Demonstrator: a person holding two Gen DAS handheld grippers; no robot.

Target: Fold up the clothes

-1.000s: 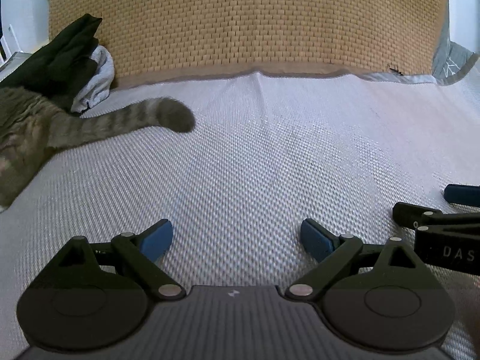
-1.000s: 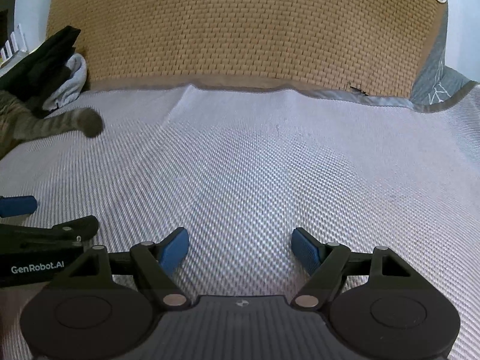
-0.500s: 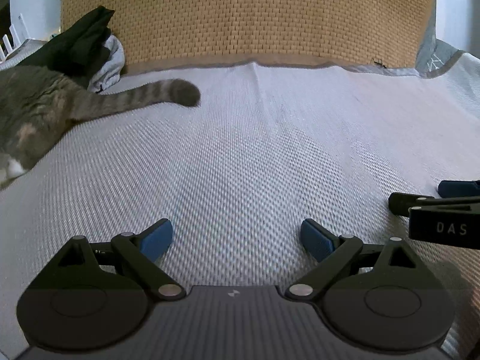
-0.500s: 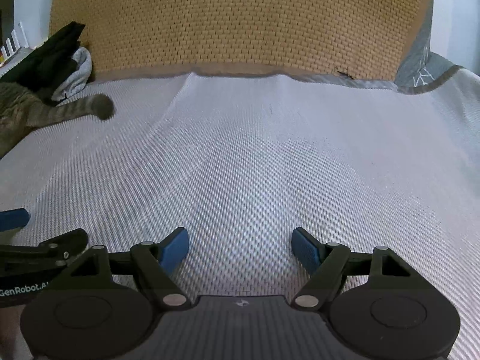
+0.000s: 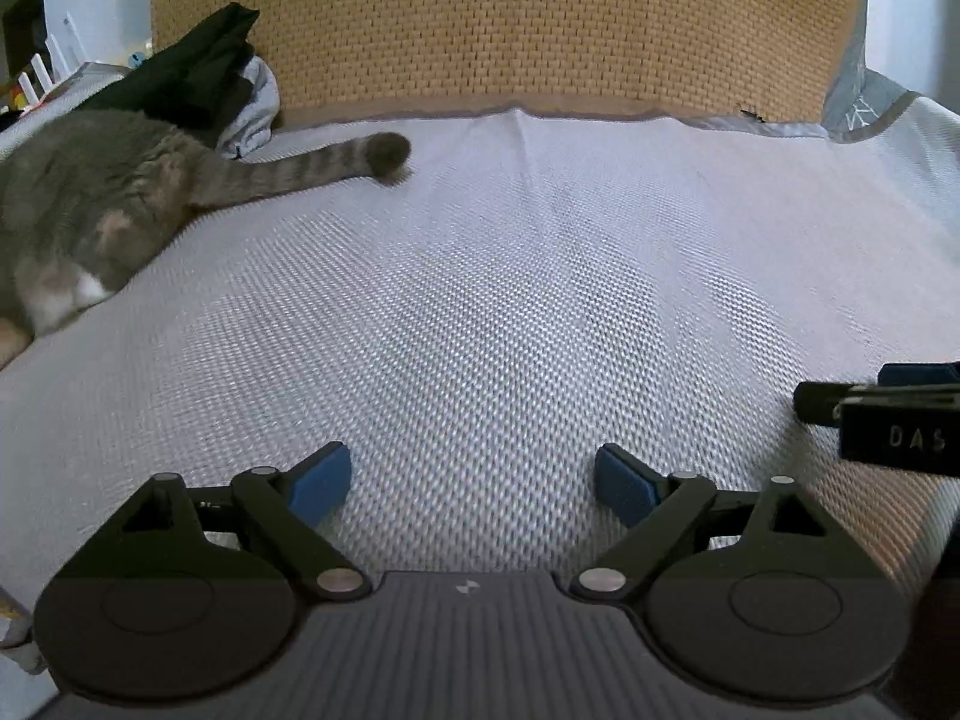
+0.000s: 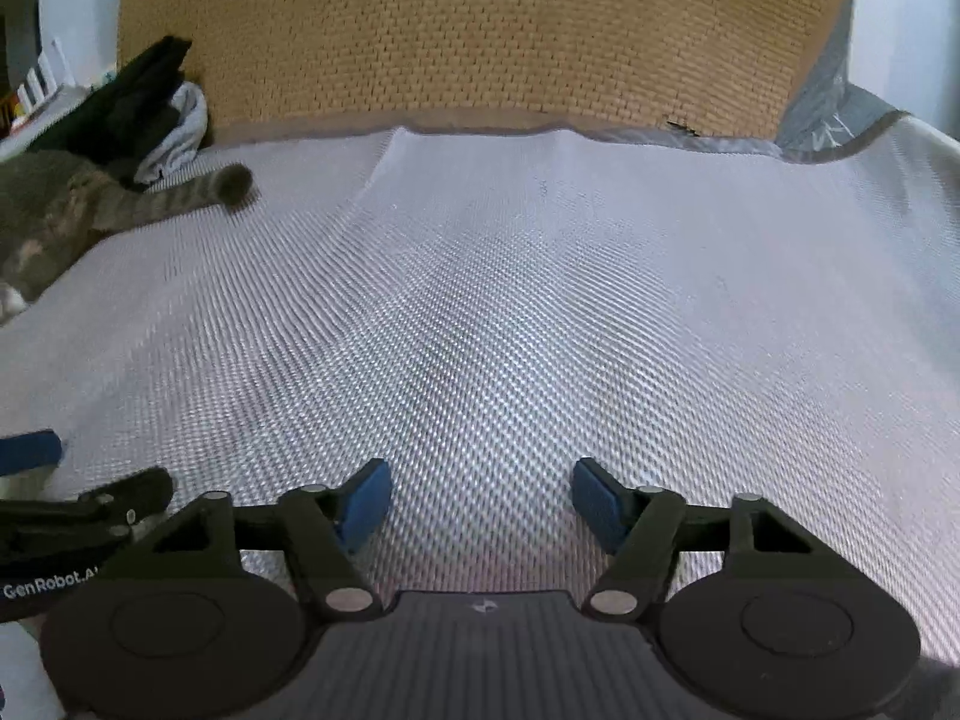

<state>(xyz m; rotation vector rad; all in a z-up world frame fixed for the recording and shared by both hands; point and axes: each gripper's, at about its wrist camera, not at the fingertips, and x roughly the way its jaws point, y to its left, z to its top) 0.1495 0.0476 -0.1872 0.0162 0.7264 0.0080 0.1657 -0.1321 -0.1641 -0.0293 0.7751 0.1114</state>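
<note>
A heap of black clothes (image 5: 192,69) with a pale grey garment (image 5: 255,111) under it lies at the far left against the woven backrest, also seen in the right wrist view as the clothes heap (image 6: 141,99). My left gripper (image 5: 474,483) stands open over the bare white woven cover (image 5: 510,300), nothing between its blue pads. My right gripper (image 6: 477,501) is open too, low over the same cover (image 6: 540,312). The two grippers are side by side; each shows at the edge of the other's view.
A grey tabby cat (image 5: 90,204) lies at the left, its striped tail (image 5: 312,171) stretched across the cover toward the middle. A tan woven backrest (image 5: 510,24) closes off the far side. A grey patterned cloth (image 5: 864,102) sits at the far right corner.
Both cameras have risen and pulled back, so more of the cat shows at the left. The cat's tail has shifted a little. Both grippers stay open.
</note>
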